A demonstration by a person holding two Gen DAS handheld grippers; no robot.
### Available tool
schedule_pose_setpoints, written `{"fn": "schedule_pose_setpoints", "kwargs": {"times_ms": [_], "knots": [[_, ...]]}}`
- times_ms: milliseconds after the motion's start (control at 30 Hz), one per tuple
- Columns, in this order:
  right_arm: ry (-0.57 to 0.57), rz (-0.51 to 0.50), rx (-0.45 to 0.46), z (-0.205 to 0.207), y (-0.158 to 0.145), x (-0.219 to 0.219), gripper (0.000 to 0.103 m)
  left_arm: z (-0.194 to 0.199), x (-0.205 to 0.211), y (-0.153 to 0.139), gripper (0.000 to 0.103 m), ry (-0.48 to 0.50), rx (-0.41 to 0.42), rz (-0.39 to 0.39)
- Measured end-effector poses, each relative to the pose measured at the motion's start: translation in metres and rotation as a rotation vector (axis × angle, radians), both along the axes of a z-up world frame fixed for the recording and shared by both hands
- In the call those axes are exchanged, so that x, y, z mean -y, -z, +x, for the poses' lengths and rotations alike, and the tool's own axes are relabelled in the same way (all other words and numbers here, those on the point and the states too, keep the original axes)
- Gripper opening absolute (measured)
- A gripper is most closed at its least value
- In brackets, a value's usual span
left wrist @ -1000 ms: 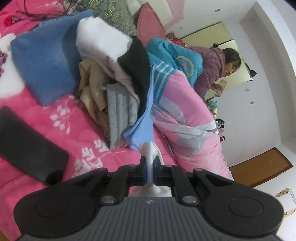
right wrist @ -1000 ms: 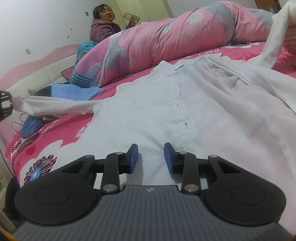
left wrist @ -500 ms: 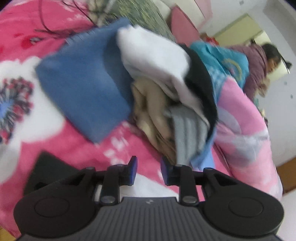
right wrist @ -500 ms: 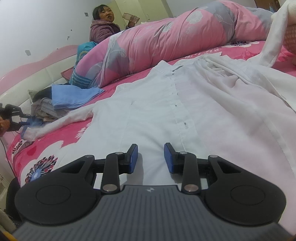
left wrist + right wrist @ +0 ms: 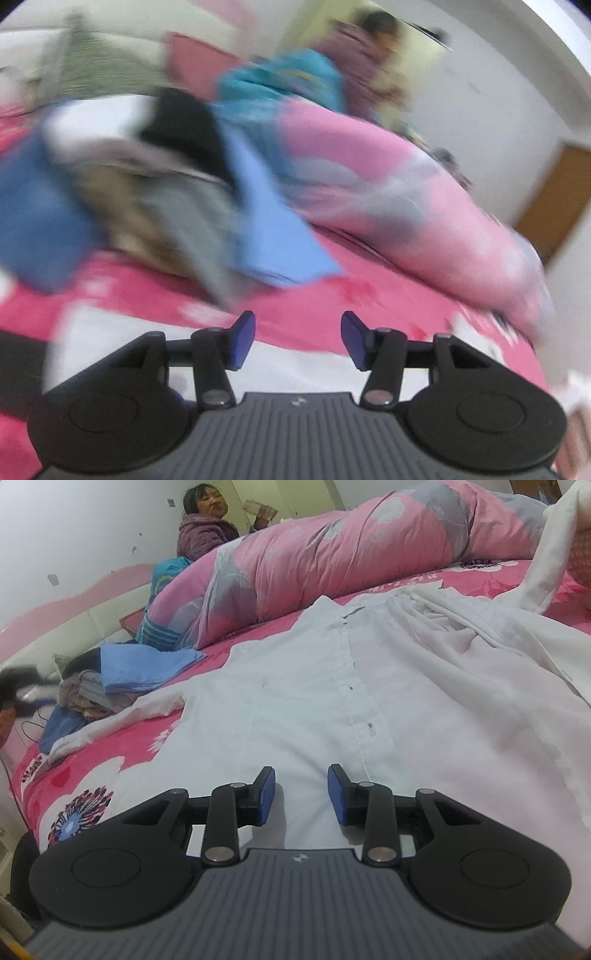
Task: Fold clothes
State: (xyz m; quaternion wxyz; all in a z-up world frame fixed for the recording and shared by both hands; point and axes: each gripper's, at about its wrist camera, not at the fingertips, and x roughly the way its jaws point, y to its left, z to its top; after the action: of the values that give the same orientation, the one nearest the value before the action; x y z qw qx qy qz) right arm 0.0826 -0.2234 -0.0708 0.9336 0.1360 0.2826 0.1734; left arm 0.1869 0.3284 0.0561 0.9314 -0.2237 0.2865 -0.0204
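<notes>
White shirt lies spread button-side up across the middle of the right wrist frame, on the pink floral bed; its collar points toward the upper middle, its button placket runs down the centre, and one sleeve trails off toward the left edge. More white fabric is bunched along the right side of the frame. The right claw sits at the lower middle just above the shirt's lower part, its blue-padded fingers parted with white cloth showing in the gap and nothing held. A rolled pink and grey quilt stretches across the upper part of that frame, and a person in a purple jacket sits behind it at the upper left. A heap of clothes, with a light blue piece on top, rests on the bed at the left

The left wrist view is heavily blurred. The left claw at the lower middle is wide open and empty, hovering over the pink bed, with a strip of white cloth showing just below its fingers. The same heap of clothes fills the left and centre of that frame, and the quilt runs down the right
</notes>
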Motion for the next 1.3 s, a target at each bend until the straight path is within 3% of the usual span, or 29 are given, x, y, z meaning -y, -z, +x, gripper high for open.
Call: {"fn": "schedule_pose_setpoints", "kwargs": {"times_ms": [133, 267, 400, 533, 633, 733, 933, 1033, 1100, 1167, 1300], "knots": [[-0.022, -0.069, -0.053, 0.009, -0.021, -0.009, 0.041, 0.034, 0.063, 0.022, 0.053, 0.116, -0.026, 0.055], [-0.059, -0.139, -0.050, 0.025, -0.066, -0.021, 0.041, 0.057, 0.097, 0.046, 0.053, 0.140, -0.019, 0.114], [-0.118, -0.207, 0.005, 0.072, -0.121, -0.047, 0.044, 0.063, 0.103, 0.069, 0.053, 0.047, 0.010, 0.212], [-0.201, -0.250, 0.010, 0.140, -0.142, -0.097, 0.045, 0.069, 0.090, 0.082, 0.053, 0.009, 0.015, 0.198], [-0.221, -0.230, -0.004, 0.179, -0.133, -0.130, 0.045, 0.081, 0.084, 0.079, 0.061, 0.064, 0.013, 0.174], [-0.175, -0.170, -0.047, 0.199, -0.111, -0.143, 0.045, 0.104, 0.089, 0.080, 0.064, 0.191, -0.039, 0.186], [-0.071, -0.183, -0.110, 0.172, -0.066, -0.116, 0.045, 0.148, 0.109, 0.083, 0.064, 0.469, -0.111, 0.158], [-0.041, -0.246, -0.071, 0.148, -0.060, -0.097, 0.045, 0.167, 0.127, 0.083, 0.064, 0.524, -0.119, 0.215], [-0.006, -0.274, -0.076, 0.139, -0.050, -0.084, 0.045, 0.176, 0.138, 0.085, 0.058, 0.548, -0.130, 0.254], [0.032, -0.297, -0.089, 0.131, -0.039, -0.071, 0.045, 0.181, 0.148, 0.089, 0.044, 0.565, -0.143, 0.299], [0.064, -0.222, -0.089, 0.122, -0.021, -0.050, 0.044, 0.182, 0.161, 0.093, 0.042, 0.610, -0.152, 0.348]]}}
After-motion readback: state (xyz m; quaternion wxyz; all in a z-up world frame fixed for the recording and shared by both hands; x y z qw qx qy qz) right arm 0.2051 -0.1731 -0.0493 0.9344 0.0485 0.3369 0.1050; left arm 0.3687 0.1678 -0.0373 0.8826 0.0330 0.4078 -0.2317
